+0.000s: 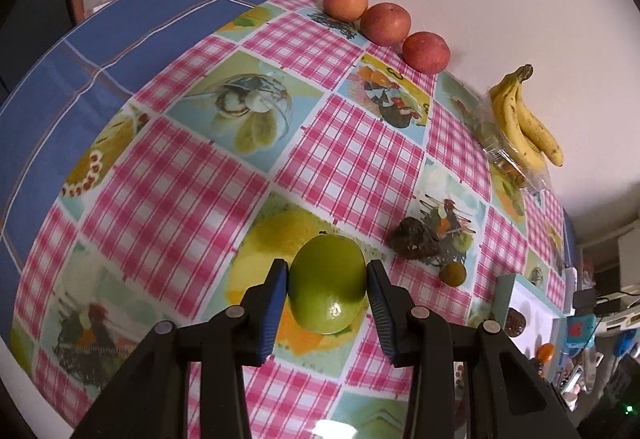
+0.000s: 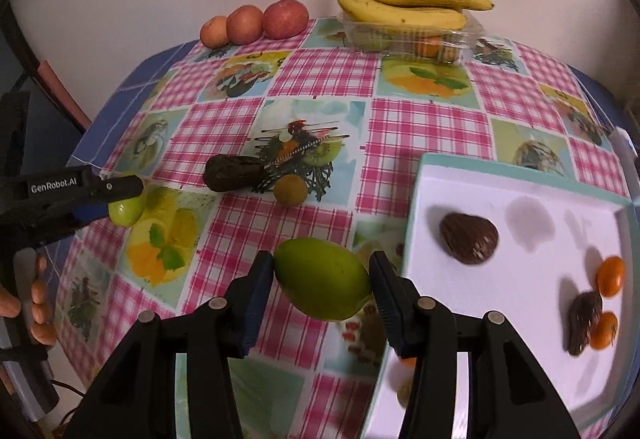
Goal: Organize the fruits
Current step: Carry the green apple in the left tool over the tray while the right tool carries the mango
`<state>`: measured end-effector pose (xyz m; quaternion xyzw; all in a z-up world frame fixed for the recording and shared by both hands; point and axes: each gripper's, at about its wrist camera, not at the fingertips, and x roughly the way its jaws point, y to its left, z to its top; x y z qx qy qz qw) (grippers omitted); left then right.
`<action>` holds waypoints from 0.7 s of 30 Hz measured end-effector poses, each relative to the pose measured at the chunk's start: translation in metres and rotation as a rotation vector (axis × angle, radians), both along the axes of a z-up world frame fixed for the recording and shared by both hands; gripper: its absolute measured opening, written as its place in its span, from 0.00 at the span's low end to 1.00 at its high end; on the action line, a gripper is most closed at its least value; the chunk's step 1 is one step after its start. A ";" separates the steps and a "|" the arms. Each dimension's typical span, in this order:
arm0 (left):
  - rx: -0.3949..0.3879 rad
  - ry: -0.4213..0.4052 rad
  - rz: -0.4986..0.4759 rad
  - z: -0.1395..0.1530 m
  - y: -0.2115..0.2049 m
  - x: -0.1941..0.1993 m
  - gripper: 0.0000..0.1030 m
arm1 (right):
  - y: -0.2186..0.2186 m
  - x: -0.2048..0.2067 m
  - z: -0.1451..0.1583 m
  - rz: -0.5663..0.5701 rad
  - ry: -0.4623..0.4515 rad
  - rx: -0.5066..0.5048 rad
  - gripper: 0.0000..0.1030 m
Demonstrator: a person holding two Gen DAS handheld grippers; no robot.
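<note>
A glossy, smooth lime (image 1: 327, 283) is catching a highlight; the desk's checked oilcloth (image 1: 192, 175) is shining, and the clear plastic punnet (image 2: 408, 37) is glinting under matt bananas (image 2: 404, 1).

Checked tablecloth (image 2: 420, 127) over blue cloth (image 1: 60, 71); blurred clutter (image 1: 600, 323), perhaps electronics.

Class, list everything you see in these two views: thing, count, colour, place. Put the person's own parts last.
Round apples: three, red-orange, back edge by wall.
Bananas: one bunch, yellow, atop clear plastic box.
Wrinkled avocado: one, dark brown, table centre.
Small round fruit: one, olive-brown, beside avocado.
White tray: one, teal-rimmed, right; holds brown and orange fruits.
Checked tablecloth: pink.
Left gripper: shut on round green fruit.
Right gripper: shut on oval green fruit.
</note>
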<state>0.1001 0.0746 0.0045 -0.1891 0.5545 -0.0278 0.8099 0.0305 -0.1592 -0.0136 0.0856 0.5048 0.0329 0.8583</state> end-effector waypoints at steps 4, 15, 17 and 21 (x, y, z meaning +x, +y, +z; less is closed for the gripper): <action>0.016 -0.008 0.000 0.004 -0.005 -0.011 0.41 | -0.004 -0.017 0.011 -0.024 -0.011 0.021 0.50; 0.069 -0.023 -0.035 0.012 -0.031 -0.023 0.41 | -0.025 -0.043 0.017 -0.072 -0.009 0.041 0.50; 0.085 -0.030 -0.054 0.015 -0.040 -0.024 0.41 | -0.030 -0.044 0.019 -0.079 -0.014 0.046 0.50; 0.103 -0.047 -0.105 0.019 -0.064 -0.027 0.41 | -0.043 -0.045 0.025 -0.095 -0.035 0.035 0.50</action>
